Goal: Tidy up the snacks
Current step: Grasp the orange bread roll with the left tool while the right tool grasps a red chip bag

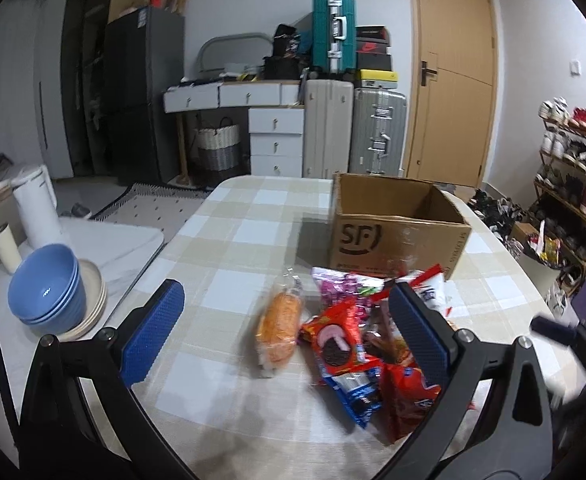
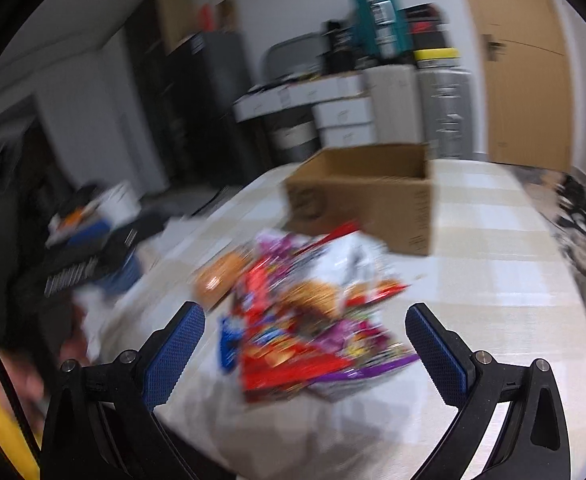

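A heap of snack packets (image 1: pixel 357 336) lies on the checked tablecloth (image 1: pixel 229 240), with an orange wrapped bun (image 1: pixel 279 324) at its left and a red cookie packet (image 1: pixel 339 338) beside it. An open cardboard box (image 1: pixel 397 228) stands behind the heap. My left gripper (image 1: pixel 289 320) is open and empty above the bun and the heap's left side. In the blurred right wrist view, my right gripper (image 2: pixel 305 340) is open and empty over the near side of the snack heap (image 2: pixel 305 320); the box (image 2: pixel 363 196) stands beyond.
Stacked blue bowls (image 1: pixel 49 288) on plates, a white kettle (image 1: pixel 37 208) and a cup stand on a low surface left of the table. Suitcases, drawers and a door are at the back. A shoe rack (image 1: pixel 573 176) stands at the right.
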